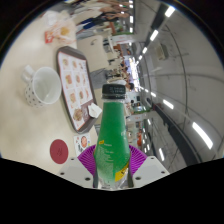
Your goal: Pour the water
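Pinching the green bottle (112,130) low down, the hand-held gripper (110,165) has it. Smooth plastic, likely slippery; cup (41,86) waits on the bench (30,125).

Green bottle (111,135): glossy clear plastic, dark plastic cap. White mug (40,87): glazed ceramic. Tabletop (30,130): smooth, pale.

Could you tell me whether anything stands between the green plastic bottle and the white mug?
Nothing visible does. The green plastic bottle sits between the gripper fingers; the white mug stands beyond, with bare table between them. The tray lies beside the mug.
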`<state>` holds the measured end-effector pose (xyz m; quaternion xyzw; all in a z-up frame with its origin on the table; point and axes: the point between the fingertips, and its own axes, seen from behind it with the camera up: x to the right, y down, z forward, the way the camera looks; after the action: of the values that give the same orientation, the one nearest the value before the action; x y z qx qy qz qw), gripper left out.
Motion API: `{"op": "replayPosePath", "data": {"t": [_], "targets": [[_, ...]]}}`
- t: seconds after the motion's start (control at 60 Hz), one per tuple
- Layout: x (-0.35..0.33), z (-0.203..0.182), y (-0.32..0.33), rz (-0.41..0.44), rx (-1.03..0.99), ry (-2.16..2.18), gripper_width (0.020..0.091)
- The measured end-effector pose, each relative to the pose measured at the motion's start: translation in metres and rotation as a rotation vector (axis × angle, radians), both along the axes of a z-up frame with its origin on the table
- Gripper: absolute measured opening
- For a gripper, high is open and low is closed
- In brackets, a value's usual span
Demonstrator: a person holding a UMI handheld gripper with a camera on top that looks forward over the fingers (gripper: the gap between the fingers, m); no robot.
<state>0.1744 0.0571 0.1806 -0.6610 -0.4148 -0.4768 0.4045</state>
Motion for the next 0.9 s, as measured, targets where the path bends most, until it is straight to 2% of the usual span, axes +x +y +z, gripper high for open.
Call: {"op": "replayPosePath", "data": {"t": [0.15, 0.317, 0.483, 0.633, 0.9], "targets": [[-0.034, -0.023, 0.016, 0.074, -0.12, -0.441, 0.0387], [-0.041, -0.013, 0.03, 0.065, -0.155, -0.756, 0.0389], [-0.039, -0.022, 0.03, 0.081, -0.201, -0.815, 0.0388], [-0.032, -0.025, 0.03, 0.041, -0.142, -0.561, 0.0388], [-0.032, -0.012, 0.028, -0.042, 0.196, 0.607, 0.0395]]}}
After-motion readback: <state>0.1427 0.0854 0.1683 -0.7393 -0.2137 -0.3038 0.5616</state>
